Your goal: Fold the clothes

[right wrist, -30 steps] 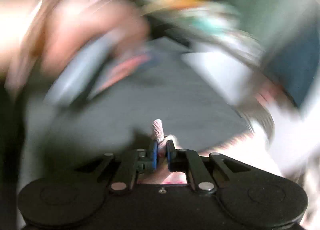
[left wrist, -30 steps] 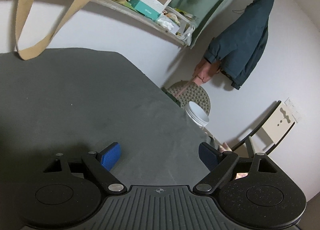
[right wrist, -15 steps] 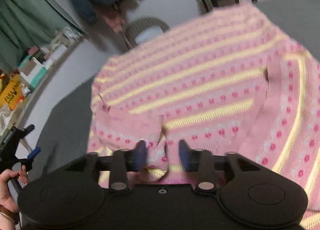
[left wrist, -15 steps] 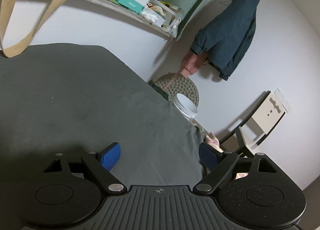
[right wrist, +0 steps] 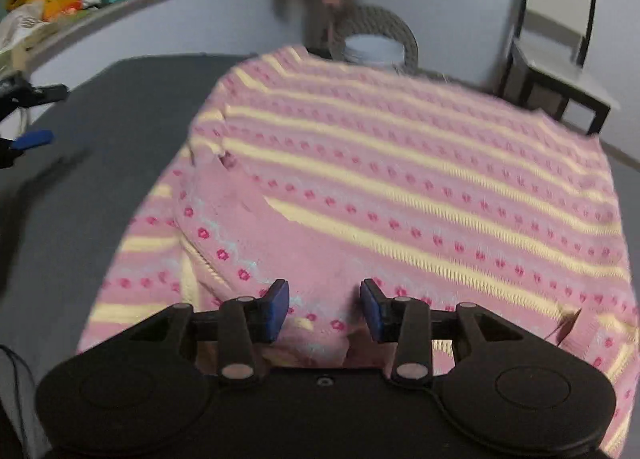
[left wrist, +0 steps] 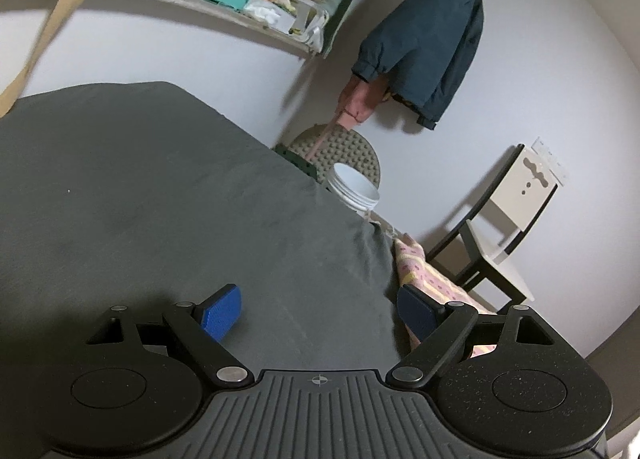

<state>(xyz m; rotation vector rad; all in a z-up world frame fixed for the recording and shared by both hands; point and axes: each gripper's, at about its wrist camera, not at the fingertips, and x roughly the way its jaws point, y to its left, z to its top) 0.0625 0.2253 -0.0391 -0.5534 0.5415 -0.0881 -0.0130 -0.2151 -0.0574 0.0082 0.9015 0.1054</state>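
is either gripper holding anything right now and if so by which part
Nothing is held. The right gripper is open over the pink sweater; the left gripper is open over the grey cover.

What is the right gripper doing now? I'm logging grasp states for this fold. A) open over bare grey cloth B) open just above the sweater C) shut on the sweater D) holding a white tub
B: the right gripper has its blue pads parted, nothing between them, just above the pink striped sweater.

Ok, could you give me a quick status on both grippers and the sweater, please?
Left gripper open, empty, over bare grey cover. Right gripper open above pink sweater, which is spread out, not yet folded. Nothing in the way.
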